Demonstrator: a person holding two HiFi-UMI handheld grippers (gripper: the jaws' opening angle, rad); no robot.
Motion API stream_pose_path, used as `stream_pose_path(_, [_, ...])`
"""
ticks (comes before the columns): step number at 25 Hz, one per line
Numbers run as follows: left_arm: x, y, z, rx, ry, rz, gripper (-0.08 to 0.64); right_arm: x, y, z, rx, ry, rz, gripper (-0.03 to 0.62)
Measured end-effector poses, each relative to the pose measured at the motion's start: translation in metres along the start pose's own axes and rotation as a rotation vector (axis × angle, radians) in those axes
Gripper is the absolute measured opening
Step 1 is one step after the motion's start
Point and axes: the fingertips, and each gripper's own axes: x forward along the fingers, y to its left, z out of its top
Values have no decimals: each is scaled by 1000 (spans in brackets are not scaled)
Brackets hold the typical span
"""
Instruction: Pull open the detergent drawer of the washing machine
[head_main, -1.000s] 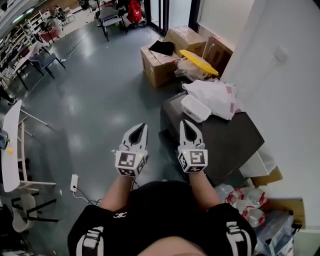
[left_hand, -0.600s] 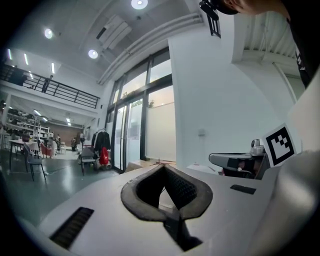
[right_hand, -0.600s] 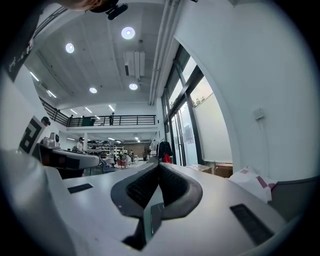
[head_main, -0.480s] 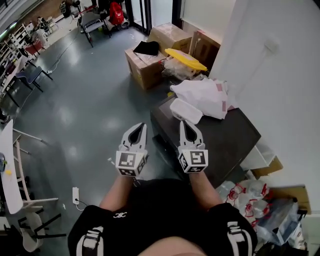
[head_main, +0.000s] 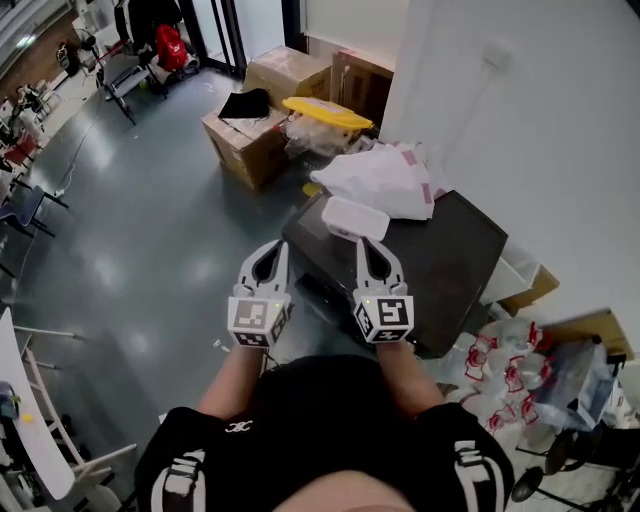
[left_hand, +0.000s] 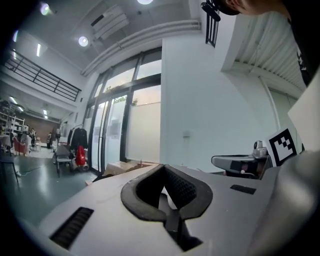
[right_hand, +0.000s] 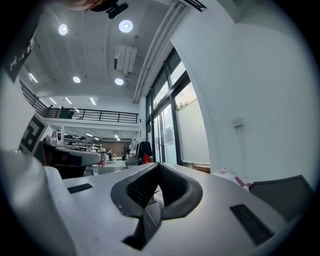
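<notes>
Approach stage, drawer not yet touched. Left gripper (head_main: 282, 247), at 9 o'clock of the dark washing machine (head_main: 450, 265), pointed level above the grey floor (head_main: 150, 230), with its jaws fully together and nothing between them. Right gripper (head_main: 363, 245), just beside it at 3 o'clock, likewise had its jaws closed on nothing, with its tip over the machine's near corner. The machine's top carried a white container (head_main: 355, 217) and plastic bags (head_main: 385, 180) at 12 o'clock. The detergent drawer could not be made out from above and was presumably on the front face. Next move, as judged: lower one gripper to that face, part the jaws, close on the drawer's lip, and pull outward.
</notes>
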Motion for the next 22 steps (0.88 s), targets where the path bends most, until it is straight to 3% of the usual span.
stream_pose_path(7, [13, 3, -6, -13, 2, -122, -5, -13, -7, -4, -9, 6, -142, 2])
stream_pose_path(13, [14, -1, -18, -6, 22, -201, -5, -27, -4, -14, 2, 18, -216, 2])
stream_pose_path(22, [9, -2, -15, 8, 3, -244, -5, -43, 1, -17, 9, 23, -277, 2])
